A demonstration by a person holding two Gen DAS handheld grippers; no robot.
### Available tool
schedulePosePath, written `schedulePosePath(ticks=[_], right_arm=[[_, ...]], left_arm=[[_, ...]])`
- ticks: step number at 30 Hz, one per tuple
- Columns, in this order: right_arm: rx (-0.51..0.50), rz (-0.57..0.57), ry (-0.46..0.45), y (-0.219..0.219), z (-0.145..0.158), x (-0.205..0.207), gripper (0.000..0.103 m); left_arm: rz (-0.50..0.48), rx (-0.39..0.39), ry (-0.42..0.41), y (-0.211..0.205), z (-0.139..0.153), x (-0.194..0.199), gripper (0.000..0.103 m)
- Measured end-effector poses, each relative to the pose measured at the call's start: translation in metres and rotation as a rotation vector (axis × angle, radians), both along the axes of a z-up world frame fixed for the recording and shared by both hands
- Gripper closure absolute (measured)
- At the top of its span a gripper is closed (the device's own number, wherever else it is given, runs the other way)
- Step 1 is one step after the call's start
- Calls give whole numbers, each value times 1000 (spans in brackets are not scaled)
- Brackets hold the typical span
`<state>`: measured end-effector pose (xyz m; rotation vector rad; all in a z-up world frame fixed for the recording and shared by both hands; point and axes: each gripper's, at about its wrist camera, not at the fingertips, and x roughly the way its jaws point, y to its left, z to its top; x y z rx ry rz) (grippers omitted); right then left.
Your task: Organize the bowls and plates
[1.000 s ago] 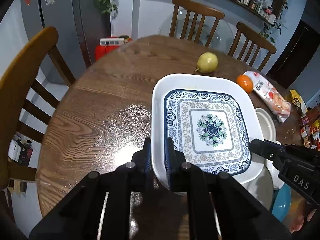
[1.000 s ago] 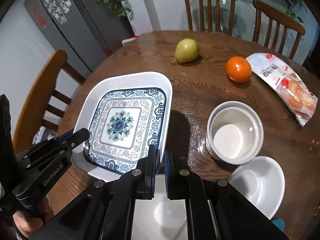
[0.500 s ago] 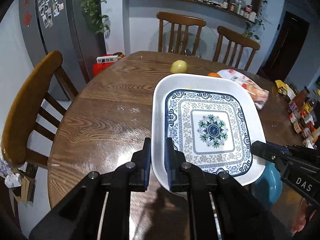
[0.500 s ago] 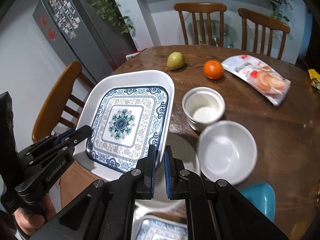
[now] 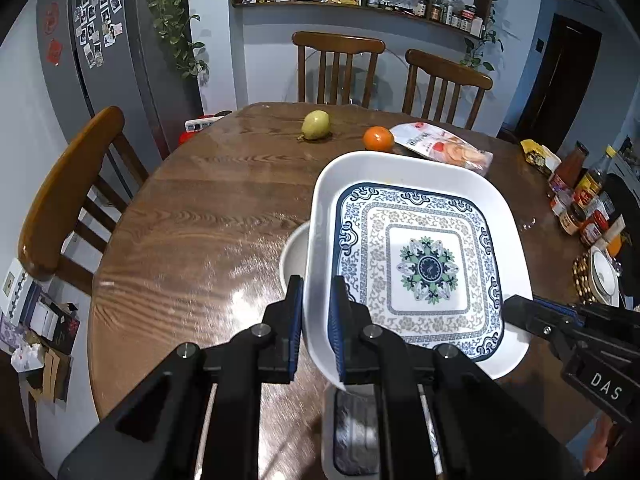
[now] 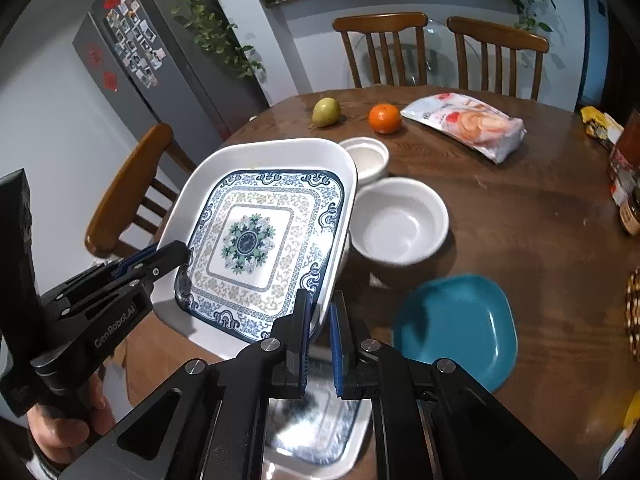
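A large square white plate with a blue floral pattern hangs tilted above the round wooden table, held from two sides. My left gripper is shut on its left rim. My right gripper is shut on the opposite rim. Under the held plate lies a second patterned square plate. A wide white bowl, a smaller white bowl and a teal plate rest on the table to the right.
A pear, an orange and a snack bag lie at the table's far side. Jars and bottles crowd the right edge. Wooden chairs stand around the table, with a fridge behind.
Both grippers have drawn back and up with the plate still clamped between them. More of the table shows, and the second patterned plate has come into view underneath.
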<state>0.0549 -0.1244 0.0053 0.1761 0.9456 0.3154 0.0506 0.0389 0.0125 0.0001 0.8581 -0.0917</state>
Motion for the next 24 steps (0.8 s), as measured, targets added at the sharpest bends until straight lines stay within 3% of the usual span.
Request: schedulePosePath(ticks=[8,24], right_arm=[[31,19,27,-16,-17,-37,92],[29,80,168,-24,-80,-81,92]], left_arm=[[6,29,1,-15,-11,-38,93],[33,35,169,-22,-81,-88,93]])
